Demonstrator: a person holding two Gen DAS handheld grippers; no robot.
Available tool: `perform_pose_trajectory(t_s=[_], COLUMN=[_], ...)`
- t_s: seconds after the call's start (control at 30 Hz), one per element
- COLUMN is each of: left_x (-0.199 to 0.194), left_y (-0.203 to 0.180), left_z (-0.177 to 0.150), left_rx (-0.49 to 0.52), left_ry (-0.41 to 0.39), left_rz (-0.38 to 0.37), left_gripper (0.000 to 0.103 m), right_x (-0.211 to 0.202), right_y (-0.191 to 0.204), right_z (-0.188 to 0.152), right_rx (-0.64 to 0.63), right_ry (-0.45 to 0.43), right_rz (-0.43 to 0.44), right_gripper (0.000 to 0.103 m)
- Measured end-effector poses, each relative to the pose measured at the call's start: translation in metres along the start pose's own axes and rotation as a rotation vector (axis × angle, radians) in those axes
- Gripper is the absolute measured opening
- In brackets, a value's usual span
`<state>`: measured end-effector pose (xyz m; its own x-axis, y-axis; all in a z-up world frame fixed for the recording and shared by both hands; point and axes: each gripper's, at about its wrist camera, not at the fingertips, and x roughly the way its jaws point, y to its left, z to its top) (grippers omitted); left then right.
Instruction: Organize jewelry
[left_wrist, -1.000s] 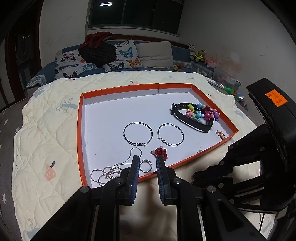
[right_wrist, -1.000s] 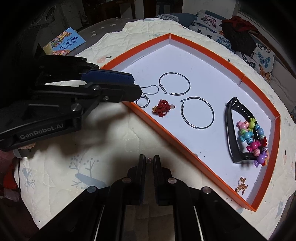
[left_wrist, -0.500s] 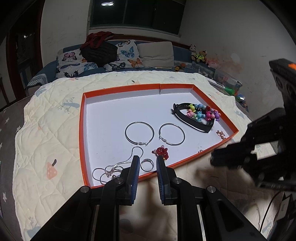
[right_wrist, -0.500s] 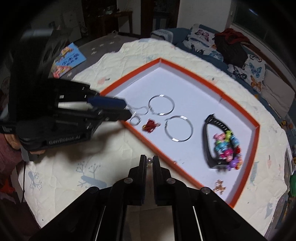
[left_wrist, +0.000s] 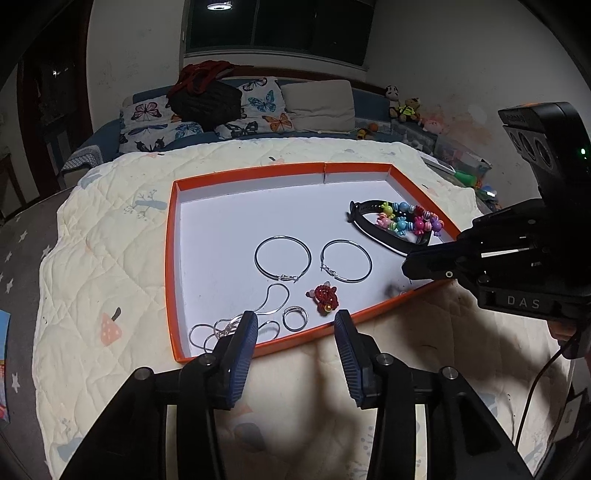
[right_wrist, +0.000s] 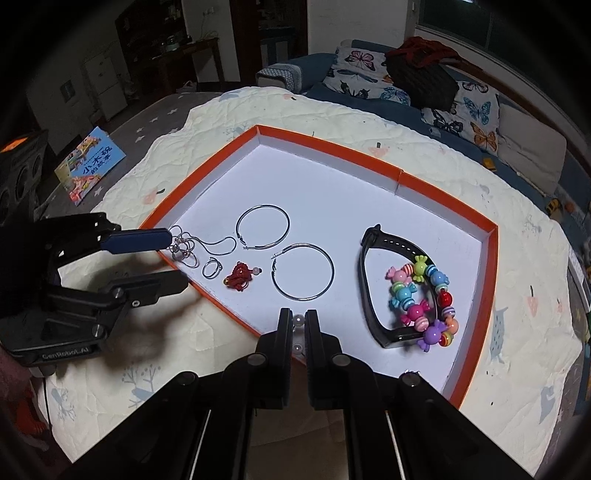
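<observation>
1. Everything here sits around the orange tray (right_wrist: 493, 258) on the quilted cover (left_wrist: 92, 258), and most of the jewelry already lies on its white floor.
2. Inside the tray: two silver hoop earrings (right_wrist: 263, 232) side by side near the middle, a black band (right_wrist: 369, 288) toward the right wall with a candy-bead bracelet (right_wrist: 421, 299) draped over it, and a red knotted charm (left_wrist: 325, 298), a small ring (left_wrist: 294, 318) and a thin silver chain (left_wrist: 236, 325) along the near wall.
3. The left gripper (left_wrist: 293, 332) hovers at the tray's near wall with its jaws apart. They have just been opening, and nothing is between them; the chain and ring lie below, on the tray floor.
4. The right gripper (right_wrist: 298, 323) is over the tray's near-right edge, pinched on a small pearl bead (right_wrist: 298, 319); a second pearl shows just beneath it.
5. My reading: the sorting is well along. The pearl still has to be set down inside the tray, and the chain looks tangled rather than laid out. A small gold-coloured piece near the tray's right corner is too hidden to name.
6. Writing: the left gripper body reads "GenRobot.AI", the right one "DAS". A picture book (right_wrist: 88, 162) beyond the tray's left corner has Chinese characters on its cover, which I read as "小木碗的故事", though the lower line is small.
</observation>
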<state>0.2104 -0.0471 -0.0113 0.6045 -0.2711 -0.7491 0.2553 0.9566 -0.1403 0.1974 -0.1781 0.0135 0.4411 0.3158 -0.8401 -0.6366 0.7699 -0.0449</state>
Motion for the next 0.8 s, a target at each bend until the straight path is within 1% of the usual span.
perform_pose_trajectory(t_s=[0.2,0.33,0.5,0.53,0.57,0.67,0.77,0.8], left_x=[-0.011,-0.022,-0.043,-0.047,-0.052,-0.062,-0.073,-0.078], left_y=[-0.003,-0.006,-0.007,-0.008,-0.01,-0.012,-0.015,-0.017], left_z=[-0.005,-0.009,-0.017,-0.019,-0.021,-0.027,-0.033,-0.036], left_rx=[-0.006,-0.008,-0.023,-0.027,-0.033,-0.041,-0.04,-0.034], left_ry=[-0.014,-0.026,-0.059,-0.062,-0.064,-0.061,-0.06,-0.067], left_rz=[0.027,0.044,0.064,0.068,0.073,0.068,0.081,0.093], left_gripper=[0.065,0.07,0.09,0.092,0.094,0.094,0.102,0.103], right_x=[-0.005,-0.012,-0.029,-0.032,-0.033,-0.039,-0.044,-0.046], right_y=[-0.002,-0.003,0.007,0.009,0.011,0.018,0.023,0.024], right_z=[-0.003,-0.007,-0.016,-0.018,-0.021,-0.03,-0.04,-0.044], right_rx=[0.027,0.046,0.05,0.049,0.047,0.046,0.062,0.077], right_ry=[-0.021,-0.043,-0.069,-0.071,-0.071,-0.071,-0.078,-0.082], right_rz=[-0.001,-0.016,-0.051,-0.063,-0.075,-0.109,-0.118,-0.116], right_gripper=[0.009,0.009,0.009,0.01,0.011,0.014,0.016,0.017])
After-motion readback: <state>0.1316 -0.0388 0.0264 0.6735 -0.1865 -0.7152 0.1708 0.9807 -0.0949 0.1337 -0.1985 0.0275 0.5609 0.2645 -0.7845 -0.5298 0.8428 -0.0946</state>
